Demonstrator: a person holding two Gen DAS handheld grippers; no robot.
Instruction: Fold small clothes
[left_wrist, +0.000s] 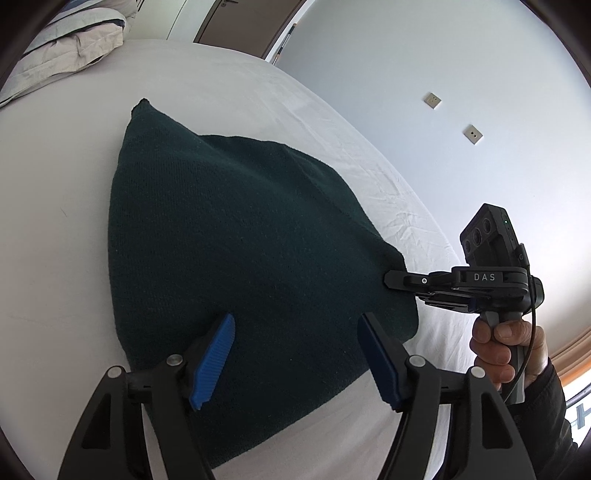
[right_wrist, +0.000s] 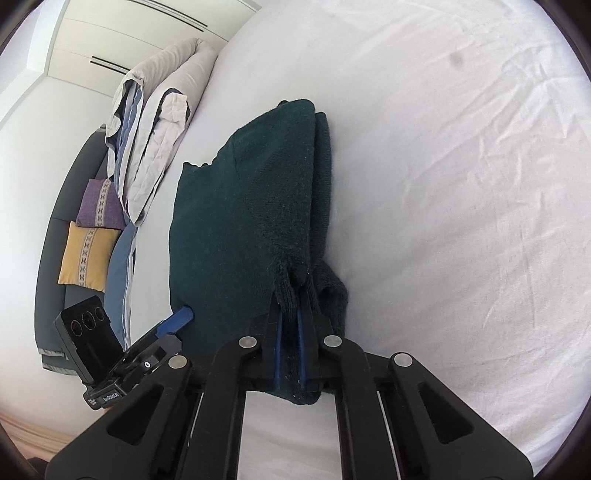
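1. Left gripper: nearest the left wrist camera, its blue fingers stand wide apart above the cloth and hold nothing.
2. Right gripper: its fingers are pressed together on a bunched edge of the cloth at its near right corner, with fabric pinched between the blue pads.
3. Cloth: a dark green knitted piece lying on the bed. The right side is lifted and doubled over; the rest lies flat on the white sheet.
4. Hand: it grips the right gripper's handle at the right edge of the left wrist view.
5. Bedding: folded grey and blue, lying at the bed's far edge, well apart from the cloth.
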